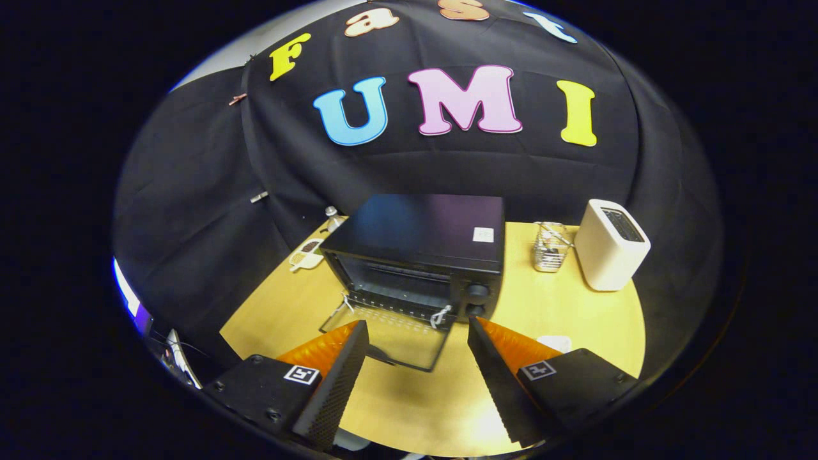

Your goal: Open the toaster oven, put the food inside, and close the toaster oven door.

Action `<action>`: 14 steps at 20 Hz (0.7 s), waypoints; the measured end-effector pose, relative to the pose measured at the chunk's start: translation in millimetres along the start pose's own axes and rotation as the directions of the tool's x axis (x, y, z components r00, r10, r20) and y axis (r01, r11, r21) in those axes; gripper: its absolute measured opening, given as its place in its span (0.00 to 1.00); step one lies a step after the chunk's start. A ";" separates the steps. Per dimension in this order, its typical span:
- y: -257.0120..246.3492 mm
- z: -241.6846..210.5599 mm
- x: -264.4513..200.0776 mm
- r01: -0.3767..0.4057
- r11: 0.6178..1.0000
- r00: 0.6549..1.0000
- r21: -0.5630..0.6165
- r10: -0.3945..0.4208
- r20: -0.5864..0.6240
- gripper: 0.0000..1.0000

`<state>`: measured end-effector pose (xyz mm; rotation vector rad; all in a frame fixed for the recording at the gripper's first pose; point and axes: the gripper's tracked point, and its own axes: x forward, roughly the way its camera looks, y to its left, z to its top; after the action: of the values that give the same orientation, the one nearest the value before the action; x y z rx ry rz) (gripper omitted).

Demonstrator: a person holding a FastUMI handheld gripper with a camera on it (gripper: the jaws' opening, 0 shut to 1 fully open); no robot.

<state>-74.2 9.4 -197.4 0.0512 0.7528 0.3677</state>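
Black boxy metal toaster oven (422, 255), glass door (390, 335) dropped open; gripper (418, 332) fingers apart, seemingly empty, just before it; risks clipping door.

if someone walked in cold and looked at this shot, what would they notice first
Most likely the black toaster oven in the middle of the wooden table, with its glass door folded down flat toward the gripper, whose fingers stand open and empty just short of that door. Next would be the white toaster at the table's far right, with a small wire basket between it and the oven.
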 end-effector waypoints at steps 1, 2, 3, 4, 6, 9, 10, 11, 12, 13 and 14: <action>-17.3 1.6 -6.9 -0.003 1.000 1.000 -0.009 0.003 -0.006 0.97; -35.0 3.9 -12.2 -0.005 1.000 1.000 -0.016 0.005 -0.007 0.98; -53.8 3.7 -17.7 -0.005 1.000 1.000 -0.015 0.004 -0.013 0.97; -74.3 -1.7 -19.5 0.002 1.000 0.999 -0.005 -0.002 -0.037 0.97; -115.9 -14.1 -26.6 0.015 0.999 0.995 0.042 -0.011 -0.095 0.97; -167.4 -34.9 -31.3 0.037 0.987 0.982 0.156 -0.007 -0.190 0.97; -180.1 -43.9 -30.0 0.039 0.984 0.976 0.172 0.000 -0.220 0.97; -192.5 -53.2 -26.1 0.045 0.983 0.970 0.176 -0.001 -0.242 0.97; -199.1 -62.2 -22.8 0.026 0.982 0.964 0.188 0.025 -0.264 0.97; -202.3 -71.8 -16.7 -0.008 0.976 0.957 0.217 0.071 -0.282 0.97; -205.4 -81.1 -12.6 -0.027 0.970 0.947 0.241 0.102 -0.304 0.97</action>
<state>-74.3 -193.9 -284.5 0.2453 1.1116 0.3517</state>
